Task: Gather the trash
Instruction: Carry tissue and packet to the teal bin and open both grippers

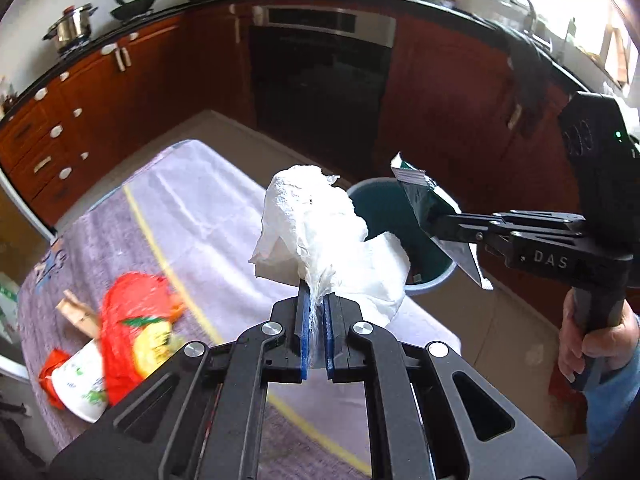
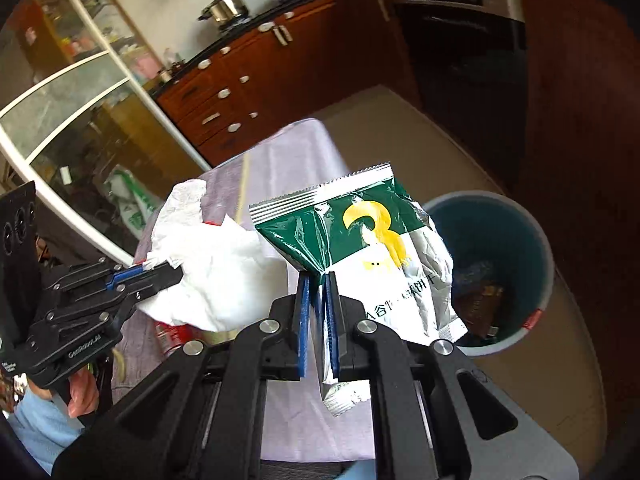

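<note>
Left gripper (image 1: 317,308) at lower centre of the left wrist view, blue pads pressed onto a crumpled white paper towel (image 1: 320,232), which bunches up above the jaws mid-frame. Right gripper (image 2: 319,292) at lower centre of the right wrist view, pinching a green and silver snack wrapper (image 2: 360,240) with a yellow "3" on it; wrapper sticks up and right of the jaws, a silver tail hangs below between the fingers. In the left wrist view the same wrapper shows at centre right, clamped at the tip of the right gripper, held over the rim of the trash bin (image 1: 432,280). Bin is grey outside, teal inside, on the tan floor just past the table edge; in the right wrist view it sits at right of frame and some dark trash lies at its bottom. Table cloth (image 1: 192,208) is lavender with a yellow stripe. At lower left of the left wrist view, lying on the cloth: a red plastic bag (image 1: 132,320), a white paper cup (image 1: 80,388) on its side touching the bag, and a wooden clothespin (image 1: 78,316) just beside them. Person's hand (image 1: 592,344) grips the right gripper handle at right edge. Dark oven (image 1: 320,68) and red-brown cabinets in upper frame, steel pot (image 1: 74,28) at upper left.
</note>
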The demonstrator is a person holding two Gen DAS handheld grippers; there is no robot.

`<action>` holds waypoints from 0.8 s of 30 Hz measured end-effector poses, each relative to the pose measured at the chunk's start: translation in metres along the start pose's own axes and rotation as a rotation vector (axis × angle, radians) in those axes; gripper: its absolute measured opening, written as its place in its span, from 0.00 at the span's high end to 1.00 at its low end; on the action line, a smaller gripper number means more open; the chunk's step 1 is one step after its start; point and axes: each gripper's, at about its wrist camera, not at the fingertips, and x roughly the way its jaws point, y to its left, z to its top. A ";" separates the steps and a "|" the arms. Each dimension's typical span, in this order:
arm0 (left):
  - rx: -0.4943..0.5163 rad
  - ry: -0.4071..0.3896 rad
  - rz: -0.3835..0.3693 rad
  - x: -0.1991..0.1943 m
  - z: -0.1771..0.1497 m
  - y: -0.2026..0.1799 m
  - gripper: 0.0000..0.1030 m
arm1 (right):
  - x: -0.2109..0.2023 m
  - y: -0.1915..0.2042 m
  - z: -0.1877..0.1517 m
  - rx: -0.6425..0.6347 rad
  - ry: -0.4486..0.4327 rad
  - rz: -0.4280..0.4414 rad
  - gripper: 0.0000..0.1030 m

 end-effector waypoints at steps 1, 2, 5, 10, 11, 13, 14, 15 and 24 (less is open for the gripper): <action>0.015 0.018 -0.008 0.014 0.005 -0.010 0.93 | 0.003 -0.018 0.002 0.029 0.002 -0.016 0.92; 0.029 0.041 -0.018 0.030 0.010 -0.021 0.93 | 0.008 -0.035 0.003 0.058 0.006 -0.028 0.92; 0.068 0.103 -0.035 0.071 0.022 -0.046 0.93 | 0.021 -0.074 0.006 0.124 0.022 -0.047 0.92; 0.113 0.185 -0.053 0.124 0.031 -0.072 0.93 | 0.045 -0.115 0.005 0.202 0.068 -0.046 0.91; 0.122 0.199 -0.054 0.134 0.033 -0.077 0.93 | 0.049 -0.119 0.005 0.215 0.076 -0.041 0.91; 0.135 0.223 -0.058 0.150 0.036 -0.083 0.93 | 0.056 -0.128 0.004 0.239 0.089 -0.033 0.90; 0.138 0.235 -0.059 0.158 0.037 -0.085 0.93 | 0.059 -0.132 0.004 0.250 0.093 -0.030 0.90; 0.140 0.244 -0.060 0.163 0.037 -0.086 0.93 | 0.058 -0.137 0.002 0.261 0.095 -0.025 0.89; 0.144 0.254 -0.031 0.184 0.033 -0.086 0.36 | 0.052 -0.155 0.002 0.332 0.062 -0.060 0.23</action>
